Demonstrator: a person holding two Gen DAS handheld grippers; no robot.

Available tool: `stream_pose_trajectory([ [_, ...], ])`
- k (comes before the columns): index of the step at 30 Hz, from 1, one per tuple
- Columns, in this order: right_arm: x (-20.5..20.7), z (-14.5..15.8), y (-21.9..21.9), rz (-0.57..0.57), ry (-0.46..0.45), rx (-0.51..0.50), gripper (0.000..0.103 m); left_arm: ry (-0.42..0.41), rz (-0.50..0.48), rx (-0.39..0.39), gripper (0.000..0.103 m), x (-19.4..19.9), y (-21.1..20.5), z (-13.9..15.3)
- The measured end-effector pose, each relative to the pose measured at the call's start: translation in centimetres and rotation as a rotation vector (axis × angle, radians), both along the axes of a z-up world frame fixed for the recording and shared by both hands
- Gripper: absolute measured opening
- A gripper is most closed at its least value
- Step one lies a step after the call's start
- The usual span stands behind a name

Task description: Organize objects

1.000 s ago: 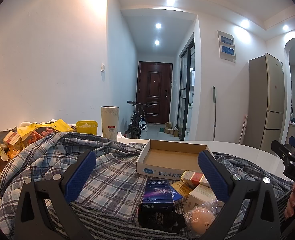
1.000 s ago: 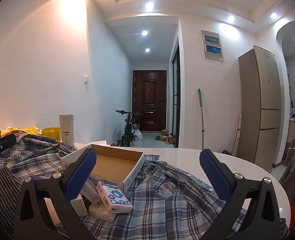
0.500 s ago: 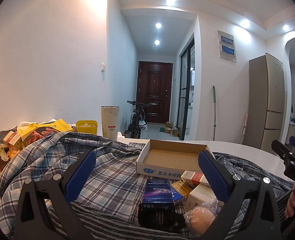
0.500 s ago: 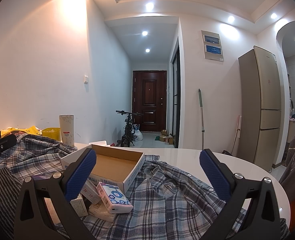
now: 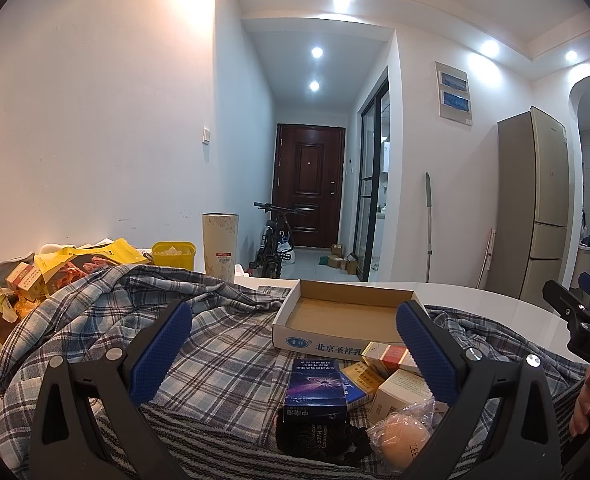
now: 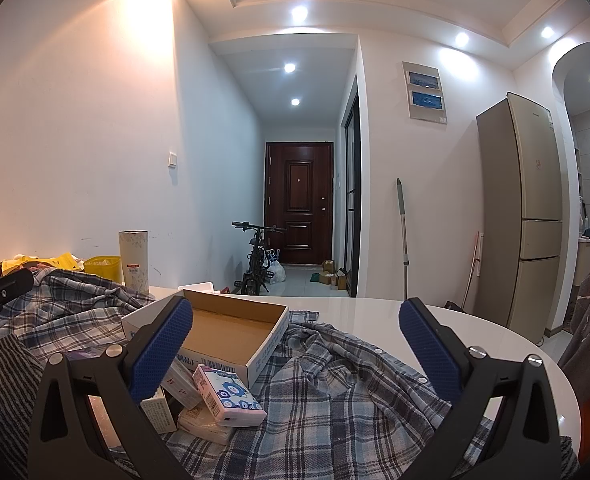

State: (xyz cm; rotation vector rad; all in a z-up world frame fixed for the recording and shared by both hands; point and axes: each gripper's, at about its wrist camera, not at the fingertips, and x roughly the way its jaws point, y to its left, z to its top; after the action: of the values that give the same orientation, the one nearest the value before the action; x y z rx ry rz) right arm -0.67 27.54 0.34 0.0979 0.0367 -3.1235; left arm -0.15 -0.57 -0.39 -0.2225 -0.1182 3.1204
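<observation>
While nothing has shifted since a second ago, both grippers, left (image 5: 293,344) and right (image 6: 295,344), hover wide open and empty over a cardboard tray (image 5: 345,314) on a plaid shirt (image 6: 335,404); only the left view shows an egg (image 5: 401,438).

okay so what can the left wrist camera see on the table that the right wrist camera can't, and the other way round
Only the left wrist view shows the dark blue box, the bagged peach ball, and the snack bags piled at the far left. Only the right wrist view shows the tissue pack with blue flowers and the bare white tabletop reaching toward the fridge side. Both show the empty cardboard tray, the plaid shirt, the tall patterned cup and the yellow tub. Both grippers are open and hold nothing.
</observation>
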Motion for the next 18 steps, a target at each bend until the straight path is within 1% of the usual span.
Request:
stream_pose_trajectory([
  [3, -0.01, 0.01, -0.01, 0.0, 0.0, 0.0, 0.103, -0.015, -0.04, 0.011, 0.103, -0.15, -0.06, -0.18],
  [12, -0.22, 0.15, 0.03, 0.004, -0.017, 0.004, 0.103, -0.025, -0.046, 0.008, 0.103, -0.3, 0.24, -0.28],
  [15, -0.14, 0.23, 0.13, 0.005, -0.011, -0.002, 0.103, -0.03, -0.048, -0.004, 0.103, -0.46, 0.45, -0.15],
  [18, -0.12, 0.28, 0.32, 0.003, -0.01, -0.012, 0.103, -0.016, -0.035, -0.026, 0.103, -0.1, 0.71, 0.24],
])
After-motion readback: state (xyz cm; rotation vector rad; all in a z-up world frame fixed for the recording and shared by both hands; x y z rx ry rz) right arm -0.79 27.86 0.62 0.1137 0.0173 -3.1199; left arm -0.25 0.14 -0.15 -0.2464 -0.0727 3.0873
